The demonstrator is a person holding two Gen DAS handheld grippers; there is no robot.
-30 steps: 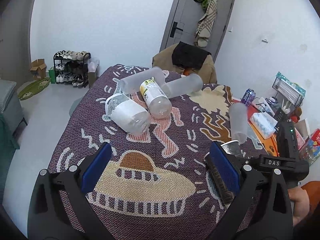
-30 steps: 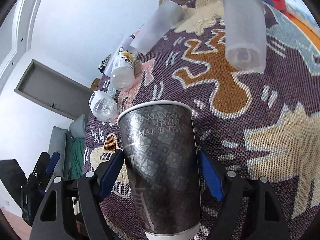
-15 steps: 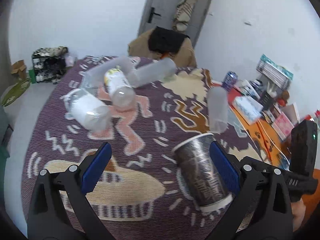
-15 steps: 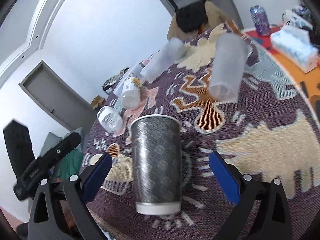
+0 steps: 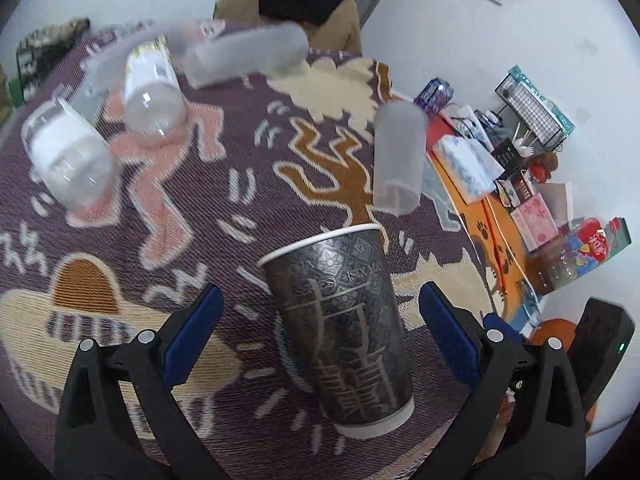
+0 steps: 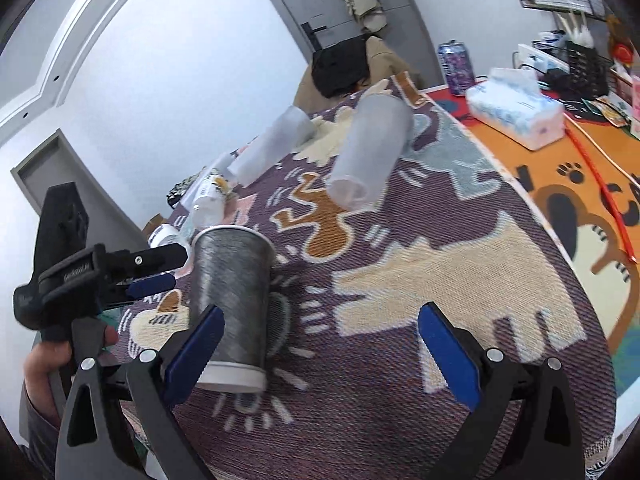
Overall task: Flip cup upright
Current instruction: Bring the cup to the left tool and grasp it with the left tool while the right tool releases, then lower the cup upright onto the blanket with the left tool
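A dark patterned paper cup [image 5: 344,328] stands upright on the patterned cloth, rim up. In the left wrist view it is between the open blue pads of my left gripper [image 5: 318,332], touching neither. In the right wrist view the cup [image 6: 230,300] stands just past the left finger of my open right gripper [image 6: 320,348], which holds nothing. My left gripper [image 6: 120,272] shows there at the left, beside the cup.
Frosted plastic cups [image 5: 396,164] [image 5: 248,56] and clear bottles [image 5: 150,92] [image 5: 66,156] lie on their sides farther back on the cloth. A tissue box [image 6: 516,112], a can [image 6: 456,62] and small clutter are on the orange mat at the right.
My right gripper opened, let go of the cup and drew back to the right. My left gripper moved in until the cup is between its open fingers.
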